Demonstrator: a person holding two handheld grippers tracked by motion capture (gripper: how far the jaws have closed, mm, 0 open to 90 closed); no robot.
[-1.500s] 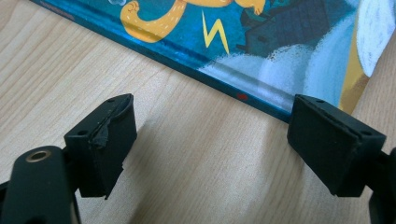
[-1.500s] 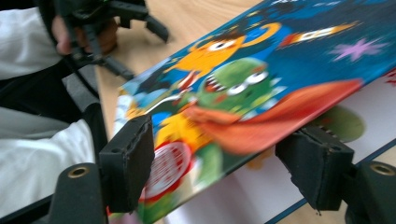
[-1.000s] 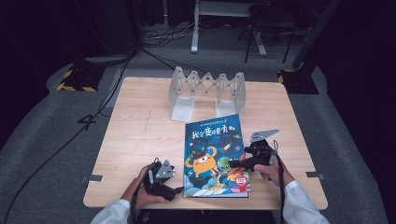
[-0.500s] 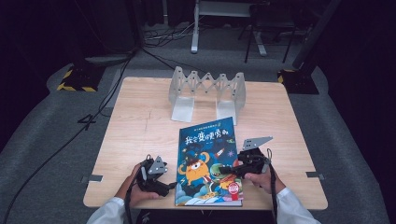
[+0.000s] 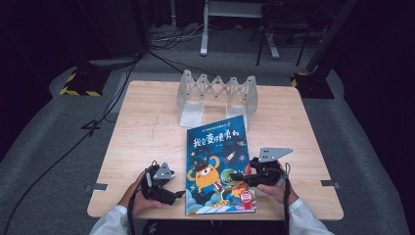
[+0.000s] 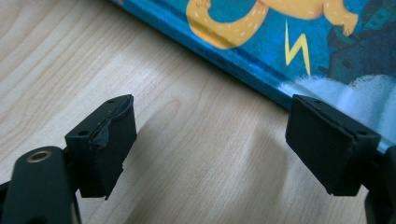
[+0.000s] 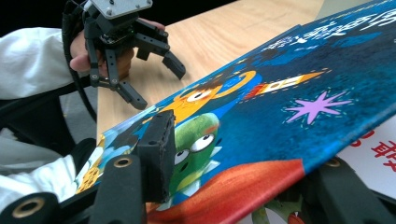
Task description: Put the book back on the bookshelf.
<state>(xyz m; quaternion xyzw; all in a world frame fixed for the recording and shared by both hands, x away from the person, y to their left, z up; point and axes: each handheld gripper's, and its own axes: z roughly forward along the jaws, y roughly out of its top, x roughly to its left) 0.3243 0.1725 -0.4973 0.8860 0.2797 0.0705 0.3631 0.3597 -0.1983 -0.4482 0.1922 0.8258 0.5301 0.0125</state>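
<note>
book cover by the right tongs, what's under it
The lifted cover has a white page with red print under it, and one jaw of the right tongs. The rest is covered.

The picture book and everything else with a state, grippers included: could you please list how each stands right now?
Picture book: on the table, front cover lifted off the first page at its right edge.
Right gripper: jaws just been closing, cover between them, one above and one under it.
Left gripper: open, nothing between the jaws, beside the book.
Folding rack: stretched out, upright, no books in it.
</note>
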